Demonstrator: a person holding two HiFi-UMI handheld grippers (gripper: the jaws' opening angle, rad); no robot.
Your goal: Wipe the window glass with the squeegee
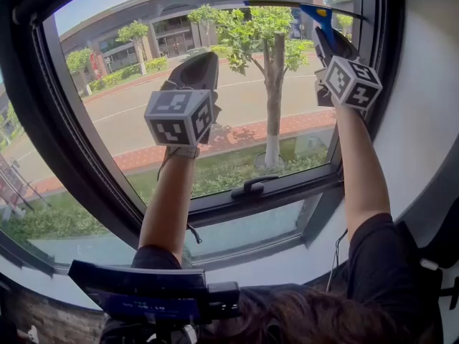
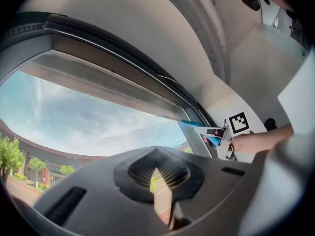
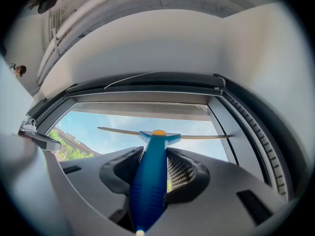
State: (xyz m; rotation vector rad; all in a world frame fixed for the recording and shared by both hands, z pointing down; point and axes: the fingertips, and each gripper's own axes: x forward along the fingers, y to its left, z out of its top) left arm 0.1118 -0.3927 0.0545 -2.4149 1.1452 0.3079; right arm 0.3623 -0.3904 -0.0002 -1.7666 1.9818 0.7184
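Right gripper [image 3: 153, 170]: jaws clamped on the blue handle of the squeegee [image 3: 150, 181], parted only by the handle's width. The grip sits low on the handle, with the blade well ahead of the jaws.

Squeegee [image 1: 316, 16]: the blade is high on the window glass [image 1: 237, 99], close under the top edge of the frame [image 1: 391, 63] and towards the upper right corner. Its long axis runs level, parallel to that top edge. The handle drops from the blade's middle to the right gripper [image 1: 326, 40]. Whether the rubber is actually pressed to the pane can't be told.

Left gripper [image 2: 160, 181]: jaws drawn together at the tips, holding nothing; only a sliver of street shows behind them. In the head view the left gripper [image 1: 203, 63] is raised near the middle of the pane, lower than the blade and off its left end.

Judgement: nearly all the glass lies below the blade, so the stroke wants a straight pull down towards the bottom edge, blade kept crosswise. The right arm does the work. The left gripper is just beside the blade's lane, not in it.
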